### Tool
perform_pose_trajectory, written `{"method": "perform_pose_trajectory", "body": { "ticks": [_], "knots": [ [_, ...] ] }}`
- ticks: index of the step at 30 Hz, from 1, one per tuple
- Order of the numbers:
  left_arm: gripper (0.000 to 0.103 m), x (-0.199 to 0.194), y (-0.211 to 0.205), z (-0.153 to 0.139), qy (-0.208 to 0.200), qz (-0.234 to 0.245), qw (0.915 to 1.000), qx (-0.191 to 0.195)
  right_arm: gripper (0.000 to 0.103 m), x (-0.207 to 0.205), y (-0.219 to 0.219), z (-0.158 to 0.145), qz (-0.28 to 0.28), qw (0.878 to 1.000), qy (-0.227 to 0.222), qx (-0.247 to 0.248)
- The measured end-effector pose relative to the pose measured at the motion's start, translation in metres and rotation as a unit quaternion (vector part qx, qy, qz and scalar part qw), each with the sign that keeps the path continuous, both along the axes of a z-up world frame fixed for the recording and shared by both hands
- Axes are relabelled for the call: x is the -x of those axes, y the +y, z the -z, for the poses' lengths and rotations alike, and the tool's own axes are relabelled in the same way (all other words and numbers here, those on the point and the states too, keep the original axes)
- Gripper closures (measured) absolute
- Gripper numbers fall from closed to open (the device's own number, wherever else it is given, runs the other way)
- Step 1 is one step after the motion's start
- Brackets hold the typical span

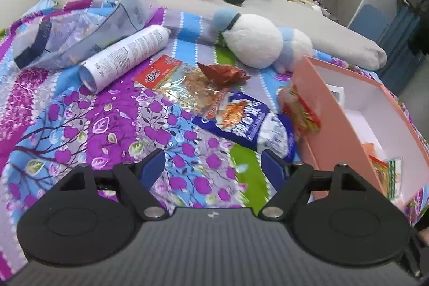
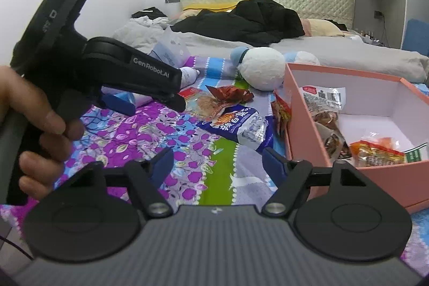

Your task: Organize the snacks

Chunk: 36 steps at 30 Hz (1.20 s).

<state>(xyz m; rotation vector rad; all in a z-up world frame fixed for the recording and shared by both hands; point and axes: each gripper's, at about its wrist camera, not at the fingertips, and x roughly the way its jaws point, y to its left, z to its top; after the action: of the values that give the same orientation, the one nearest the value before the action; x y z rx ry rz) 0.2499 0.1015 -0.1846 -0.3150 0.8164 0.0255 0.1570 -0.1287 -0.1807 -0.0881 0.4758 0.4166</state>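
A blue and white snack bag (image 1: 249,119) (image 2: 241,125) lies on the flowered bedspread beside a pink box (image 1: 346,122) (image 2: 375,178). A red packet (image 1: 303,111) (image 2: 280,109) leans on the box's left wall. A red and clear packet (image 1: 171,77) (image 2: 198,98) and a crumpled brown-red wrapper (image 1: 222,73) (image 2: 230,94) lie behind the bag. Several snack packets (image 2: 346,130) lie inside the box. My left gripper (image 1: 213,168) is open and empty, just short of the blue bag. My right gripper (image 2: 217,164) is open and empty, near the bag and the box's left front corner.
A white spray can (image 1: 126,58) and a clear plastic bag (image 1: 80,31) lie at the left. A white and blue plush toy (image 1: 254,42) (image 2: 262,71) lies behind the snacks. Dark clothes (image 2: 241,18) and grey bedding fill the back. The left hand-held gripper (image 2: 134,82) shows at left.
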Motion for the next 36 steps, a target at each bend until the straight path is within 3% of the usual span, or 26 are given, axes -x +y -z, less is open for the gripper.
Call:
{"method": "perform_pose_trajectory", "body": {
  "ticks": [6, 15, 18, 22, 30, 34, 36],
  "knots": [
    [0.022, -0.040, 0.018, 0.029, 0.005, -0.004, 1.0000, 0.007, 0.037, -0.036, 0.024, 0.029, 0.011, 1.000, 0.016, 0.023],
    [0.020, -0.117, 0.035, 0.036, -0.006, 0.041, 0.9984, -0.039, 0.036, -0.092, 0.059, 0.042, 0.013, 0.995, -0.013, 0.095],
    [0.019, -0.149, 0.031, 0.036, 0.000, 0.069, 0.9959, -0.059, 0.014, -0.116, 0.066, 0.044, 0.015, 0.993, -0.004, 0.116],
    [0.018, -0.189, 0.019, 0.036, -0.005, 0.126, 0.9880, -0.089, 0.012, -0.140, 0.074, 0.048, 0.019, 0.988, -0.004, 0.151],
    [0.018, -0.245, -0.006, 0.043, -0.003, 0.211, 0.9733, -0.091, 0.012, -0.181, 0.083, 0.048, 0.002, 0.977, 0.029, 0.210],
    [0.018, -0.269, -0.019, 0.056, 0.020, 0.265, 0.9599, -0.090, 0.012, -0.193, 0.094, 0.052, -0.042, 0.964, 0.031, 0.259],
    [0.019, -0.276, -0.023, 0.062, 0.028, 0.268, 0.9576, -0.101, 0.012, -0.197, 0.098, 0.055, -0.054, 0.960, 0.040, 0.272]
  ]
}}
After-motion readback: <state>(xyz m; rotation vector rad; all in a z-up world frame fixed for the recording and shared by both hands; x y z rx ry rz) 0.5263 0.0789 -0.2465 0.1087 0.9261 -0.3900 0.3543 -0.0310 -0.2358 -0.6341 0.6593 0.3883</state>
